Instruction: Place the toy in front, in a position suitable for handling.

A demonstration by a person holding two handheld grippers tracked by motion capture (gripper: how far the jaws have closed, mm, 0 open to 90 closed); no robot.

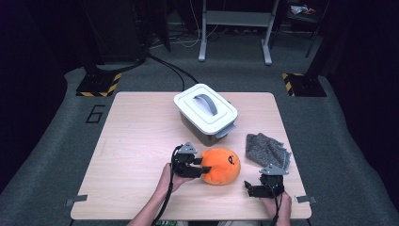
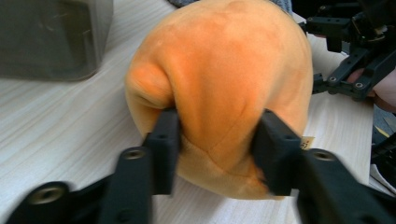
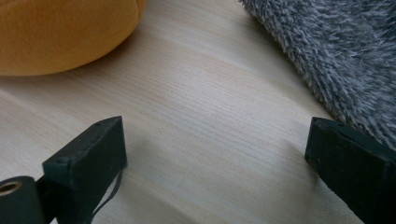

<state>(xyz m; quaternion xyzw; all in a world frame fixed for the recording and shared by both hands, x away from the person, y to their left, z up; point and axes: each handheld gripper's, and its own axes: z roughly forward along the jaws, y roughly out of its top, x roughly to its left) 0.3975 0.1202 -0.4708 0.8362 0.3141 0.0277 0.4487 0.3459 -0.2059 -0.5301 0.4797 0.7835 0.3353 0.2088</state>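
My left tongs [image 2: 217, 156] pinching round orange plush toy [image 2: 224, 84] on pale wood surface [image 1: 136, 141], right tongs [image 3: 224, 158] open, nr grey fuzzy cloth [image 3: 336, 51].

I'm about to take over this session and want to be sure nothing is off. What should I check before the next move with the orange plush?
1. Left gripper on the orange plush: both jaws dent its near side. Ok.
2. Firmness of that hold: only a fold of fabric sits between the jaws. Cannot tell.
3. Plush resting on the table: ok.
4. Right gripper free: jaws wide apart over bare wood, nothing between them. Ok.
5. White lidded box ready to receive anything: lid is on, handle flat. Not ok.
6. Grey fuzzy cloth apart from the plush: ok.
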